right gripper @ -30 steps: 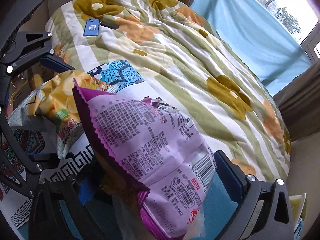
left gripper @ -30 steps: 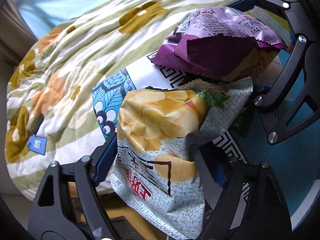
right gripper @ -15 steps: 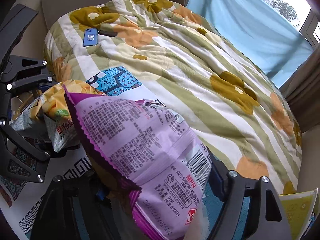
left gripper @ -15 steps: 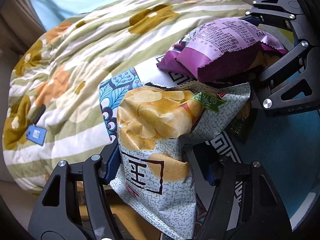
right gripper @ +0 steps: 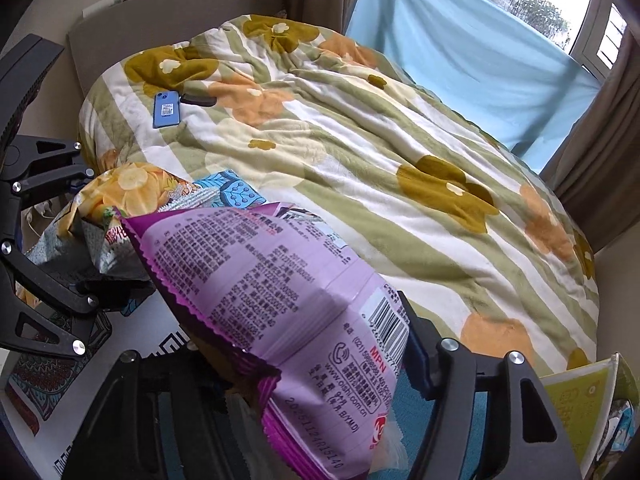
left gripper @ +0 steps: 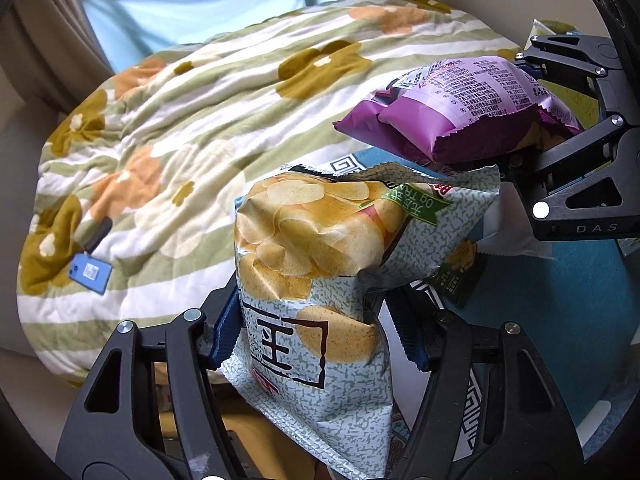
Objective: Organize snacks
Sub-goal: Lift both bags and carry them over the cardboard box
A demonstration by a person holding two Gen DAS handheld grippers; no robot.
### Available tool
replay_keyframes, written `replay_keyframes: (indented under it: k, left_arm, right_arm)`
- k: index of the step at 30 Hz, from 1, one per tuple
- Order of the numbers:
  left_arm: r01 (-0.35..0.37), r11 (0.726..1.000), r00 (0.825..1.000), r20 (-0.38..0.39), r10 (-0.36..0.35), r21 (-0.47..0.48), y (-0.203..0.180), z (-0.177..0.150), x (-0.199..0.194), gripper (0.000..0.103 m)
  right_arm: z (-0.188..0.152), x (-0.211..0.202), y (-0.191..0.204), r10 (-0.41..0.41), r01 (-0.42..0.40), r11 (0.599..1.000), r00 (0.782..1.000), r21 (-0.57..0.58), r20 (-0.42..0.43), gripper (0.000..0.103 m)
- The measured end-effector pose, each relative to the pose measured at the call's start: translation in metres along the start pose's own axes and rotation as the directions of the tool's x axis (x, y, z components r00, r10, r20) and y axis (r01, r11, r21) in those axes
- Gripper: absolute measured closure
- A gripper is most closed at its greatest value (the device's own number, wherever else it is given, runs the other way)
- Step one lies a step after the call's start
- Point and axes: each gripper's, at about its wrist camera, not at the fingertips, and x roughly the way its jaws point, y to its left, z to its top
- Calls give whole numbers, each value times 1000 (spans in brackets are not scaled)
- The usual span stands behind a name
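A pale green chip bag (left gripper: 312, 240) printed with yellow crisps stands upright in my left gripper (left gripper: 316, 320), whose blue pads press its lower half from both sides. The same chip bag (right gripper: 120, 188) shows at the left of the right wrist view. My right gripper (right gripper: 308, 352) grips a purple snack bag (right gripper: 260, 280) with its printed back up; its jaws are closing and the bag's lower end is squeezed between them. In the left wrist view the purple bag (left gripper: 460, 100) hangs at upper right, raised above the surface.
A flowered green-striped quilt (left gripper: 200, 120) covers the bed beyond, with a blue phone (left gripper: 90, 272) on it. Below the bags lie a teal mat (left gripper: 560, 300), patterned cardboard and a dark green packet (left gripper: 460, 276). A yellow-green box (right gripper: 576, 412) stands at lower right.
Both grippers have closed on their bags and risen, lifting the chip bag and the purple bag off the patterned surface. The right jaws, wide a second ago, now pinch the purple bag.
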Motion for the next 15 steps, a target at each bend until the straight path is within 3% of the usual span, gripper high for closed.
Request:
replay_keyframes:
  k: [8,15]
  left_arm:
    - [-25,1000,994,108,25,3,-3,22,-74,41]
    - [31,998,974,225,-41,49,-26,59,-133,41]
  right_arm:
    - [10,-70,-6,-58,52,996,995,77,82,41]
    - [6,-158,-28,-173,146,967,978,210,113,41]
